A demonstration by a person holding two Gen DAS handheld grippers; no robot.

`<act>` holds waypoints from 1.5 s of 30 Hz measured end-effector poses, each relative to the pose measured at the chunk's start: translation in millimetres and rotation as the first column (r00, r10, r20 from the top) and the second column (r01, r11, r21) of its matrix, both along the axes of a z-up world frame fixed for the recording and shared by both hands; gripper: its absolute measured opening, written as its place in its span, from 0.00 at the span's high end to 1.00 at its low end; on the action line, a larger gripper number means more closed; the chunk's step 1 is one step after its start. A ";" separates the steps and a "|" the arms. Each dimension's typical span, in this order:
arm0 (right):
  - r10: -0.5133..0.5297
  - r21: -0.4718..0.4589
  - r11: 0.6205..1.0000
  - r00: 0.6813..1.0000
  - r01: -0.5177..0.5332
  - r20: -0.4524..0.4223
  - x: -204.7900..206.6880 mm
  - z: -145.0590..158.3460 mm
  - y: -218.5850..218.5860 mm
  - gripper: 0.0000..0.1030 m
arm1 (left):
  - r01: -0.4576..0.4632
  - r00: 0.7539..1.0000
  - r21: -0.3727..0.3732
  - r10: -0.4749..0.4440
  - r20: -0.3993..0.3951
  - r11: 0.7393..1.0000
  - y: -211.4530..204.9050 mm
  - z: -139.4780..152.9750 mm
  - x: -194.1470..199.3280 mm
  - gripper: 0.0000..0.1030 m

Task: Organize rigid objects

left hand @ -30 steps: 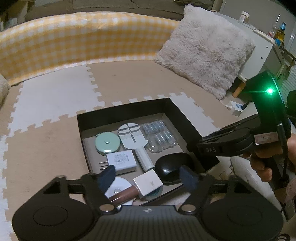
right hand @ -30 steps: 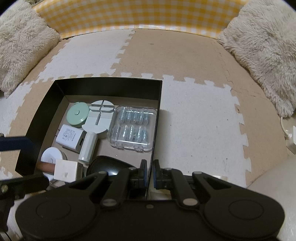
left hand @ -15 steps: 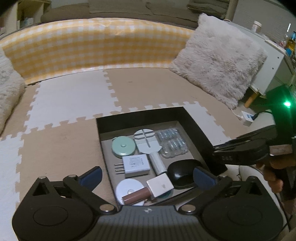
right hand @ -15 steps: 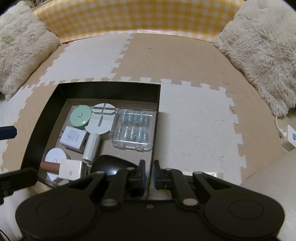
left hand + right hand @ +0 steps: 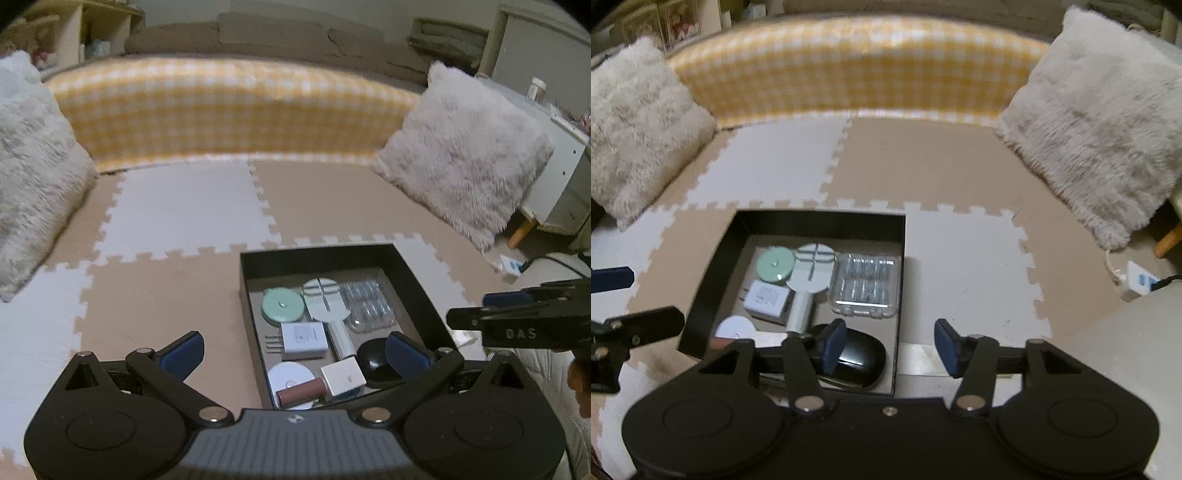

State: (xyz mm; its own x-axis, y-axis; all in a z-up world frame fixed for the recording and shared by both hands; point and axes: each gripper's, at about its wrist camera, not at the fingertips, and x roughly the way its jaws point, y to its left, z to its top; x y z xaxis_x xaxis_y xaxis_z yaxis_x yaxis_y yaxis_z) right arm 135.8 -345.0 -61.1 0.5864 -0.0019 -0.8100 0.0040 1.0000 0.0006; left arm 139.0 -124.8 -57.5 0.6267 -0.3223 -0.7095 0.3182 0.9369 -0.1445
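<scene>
Left tongs (image 5: 293, 356): spread wide, empty, raised at 6 o'clock of the box.
Right tongs (image 5: 890, 347): spread, empty, straddling the box's right wall.
Box (image 5: 820, 220): on the floor mat, packed in one layer so each item shows.
Mouse (image 5: 857, 360): at 5 o'clock in the box, beside the right wall.
Case (image 5: 866, 284): at 2 o'clock.
Charger (image 5: 303, 340): centre, flat.
Judgement: sorting looks done.

A floor of interlocking beige and white foam puzzle mats (image 5: 945, 170) carries a black open-topped rectangular box (image 5: 827, 220) near its front edge. Two shaggy cream cushions, one (image 5: 642, 129) at the left edge and one (image 5: 1108, 118) at the right, rest on it against the yellow-and-white checked padded border (image 5: 849, 62) along the back edge.
</scene>
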 end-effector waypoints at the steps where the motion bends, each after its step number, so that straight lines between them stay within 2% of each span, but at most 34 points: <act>1: -0.002 -0.005 1.000 1.000 0.003 0.017 -4.9 6.6 1.8 0.44 | -0.002 1.000 -0.001 0.002 0.006 1.000 1.7 4.6 -3.0 0.00; 9: 0.022 -0.008 1.000 0.991 -0.021 0.129 -44.0 57.7 20.2 0.29 | -0.020 0.996 -0.005 0.020 0.090 1.000 19.0 43.7 -39.7 0.00; 14: 0.017 -0.018 1.000 0.980 -0.014 0.198 -75.3 82.7 28.3 0.18 | -0.056 0.985 0.031 0.050 0.164 0.998 29.3 66.0 -69.1 0.00; 24: -0.018 -0.048 0.998 0.952 0.034 0.304 -138.2 105.7 39.1 0.02 | -0.082 0.970 0.006 0.078 0.230 0.997 51.5 84.2 -117.4 0.00; 34: -0.030 -0.062 0.996 0.928 0.057 0.372 -178.8 98.2 48.8 0.00 | -0.099 0.948 0.019 0.089 0.307 0.995 61.7 75.8 -154.8 0.00; 45: -0.030 -0.048 0.997 0.910 0.055 0.413 -196.0 81.6 50.3 0.00 | -0.142 0.939 0.037 0.122 0.322 0.989 65.3 59.2 -167.9 0.00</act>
